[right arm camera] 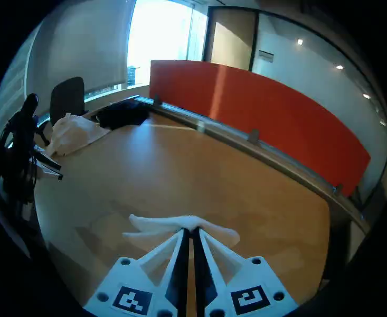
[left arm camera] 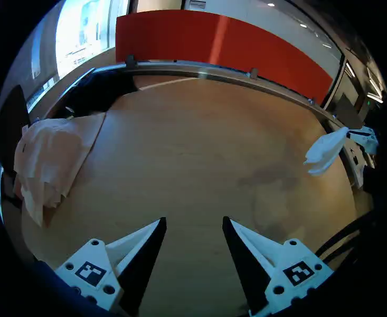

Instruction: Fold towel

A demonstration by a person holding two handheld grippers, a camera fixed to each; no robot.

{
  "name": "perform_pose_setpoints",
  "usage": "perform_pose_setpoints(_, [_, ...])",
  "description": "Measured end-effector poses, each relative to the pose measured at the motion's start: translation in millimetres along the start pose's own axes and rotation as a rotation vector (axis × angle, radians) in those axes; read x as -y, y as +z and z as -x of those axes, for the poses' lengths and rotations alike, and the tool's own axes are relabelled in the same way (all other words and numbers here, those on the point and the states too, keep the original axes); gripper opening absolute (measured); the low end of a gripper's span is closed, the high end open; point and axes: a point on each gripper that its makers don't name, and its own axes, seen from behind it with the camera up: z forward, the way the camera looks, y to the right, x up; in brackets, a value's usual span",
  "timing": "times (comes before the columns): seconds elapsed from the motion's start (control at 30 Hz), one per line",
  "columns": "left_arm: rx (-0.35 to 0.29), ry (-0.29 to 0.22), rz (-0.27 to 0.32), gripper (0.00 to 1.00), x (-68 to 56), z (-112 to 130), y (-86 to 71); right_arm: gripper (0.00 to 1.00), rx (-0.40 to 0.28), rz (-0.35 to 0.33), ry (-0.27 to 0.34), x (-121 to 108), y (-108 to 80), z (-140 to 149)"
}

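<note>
Where the broad light-brown wooden table meets a long red partition panel, a crumpled cream cloth heap sits far left — on the right, the small white towel hangs pinched by the right gripper, fingers near-shut — the left gripper gapes wide

The left gripper view looks from low over the light brown wooden tabletop, past its own white fingers, squarely toward the long red partition screen. The right gripper view faces that screen obliquely, apparently from nearer the surface. Both share the tabletop, screen, crumpled pale cloth heap and small white towel.
</note>
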Motion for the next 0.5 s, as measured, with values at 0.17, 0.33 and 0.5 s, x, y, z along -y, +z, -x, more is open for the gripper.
perform_pose_setpoints(0.17, [0.000,0.003,-0.002,0.78,-2.1,-1.6,0.4,0.05,0.026,0.034,-0.002,-34.5,-8.3,11.3])
perform_pose_setpoints(0.33, [0.004,0.002,-0.006,0.78,-3.5,-1.6,1.4,0.05,0.056,0.061,-0.011,-64.7,-15.2,24.3])
perform_pose_setpoints(0.5, [0.007,0.000,-0.007,0.78,-5.5,-2.4,2.8,0.05,0.082,0.085,-0.012,-92.4,-21.4,35.3])
